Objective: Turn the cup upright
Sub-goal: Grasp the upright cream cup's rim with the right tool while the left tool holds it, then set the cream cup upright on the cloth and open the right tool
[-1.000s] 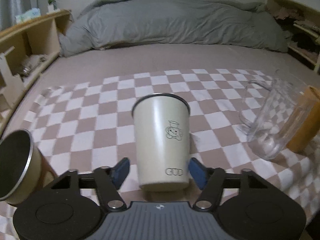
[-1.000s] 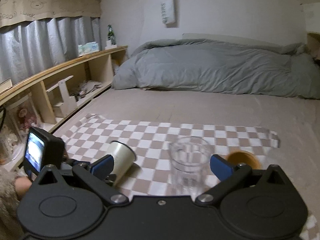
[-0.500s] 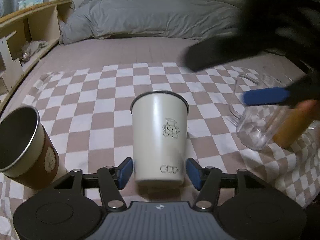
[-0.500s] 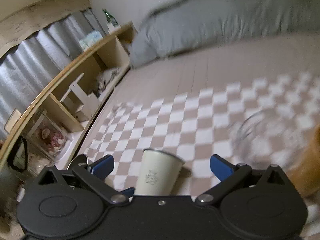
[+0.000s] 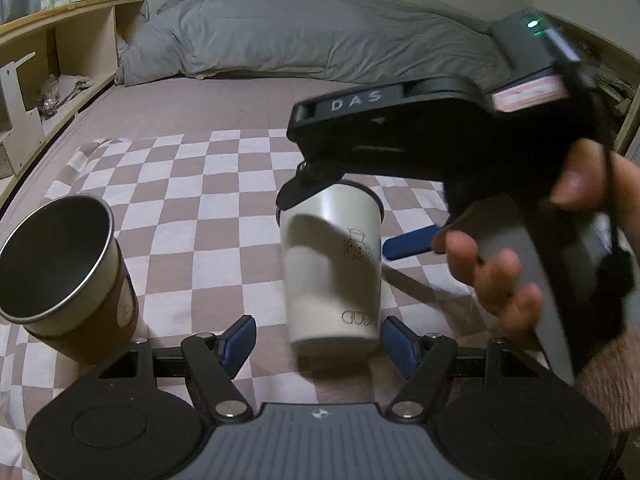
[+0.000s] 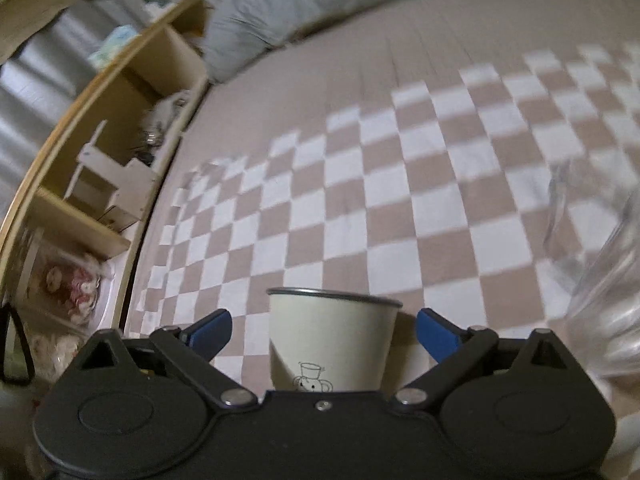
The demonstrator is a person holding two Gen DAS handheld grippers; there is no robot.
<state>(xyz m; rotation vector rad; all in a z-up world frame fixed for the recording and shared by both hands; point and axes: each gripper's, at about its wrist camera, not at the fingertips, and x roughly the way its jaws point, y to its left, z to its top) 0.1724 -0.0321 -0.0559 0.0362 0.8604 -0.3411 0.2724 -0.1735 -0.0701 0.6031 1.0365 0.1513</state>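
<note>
Two cups show in my left wrist view. The white cup [image 5: 330, 268] stands upright on the checked cloth [image 5: 192, 216], mouth up, a small bear drawing on its side. My left gripper [image 5: 318, 340] is spread wide around its base, one blue pad on each side, and neither pad touches the wall. The brown cup [image 5: 68, 276] stands to the left of it, apart, also mouth up, with a dark inside. My right gripper [image 5: 346, 218] comes in from the upper right, over the rim of the white cup; one blue finger [image 5: 412, 242] lies just right of the cup near its top, the other is hidden behind the black body. My right hand [image 5: 532, 248] wraps its handle. Behind the cloth lies a grey duvet [image 5: 312, 40] on the bed, and a wooden shelf [image 5: 48, 40] runs along the left.

In my right wrist view the white cup [image 6: 332, 340] sits low in the middle, between the fingers of my right gripper [image 6: 324, 330], which is wide open, with clear gaps on both sides. The rim is level and the bear faces me. A clear glass [image 6: 600, 272] blurs at the right edge. The cloth [image 6: 400, 184] spreads beyond, the shelf [image 6: 112, 148] curves up the left.
</note>
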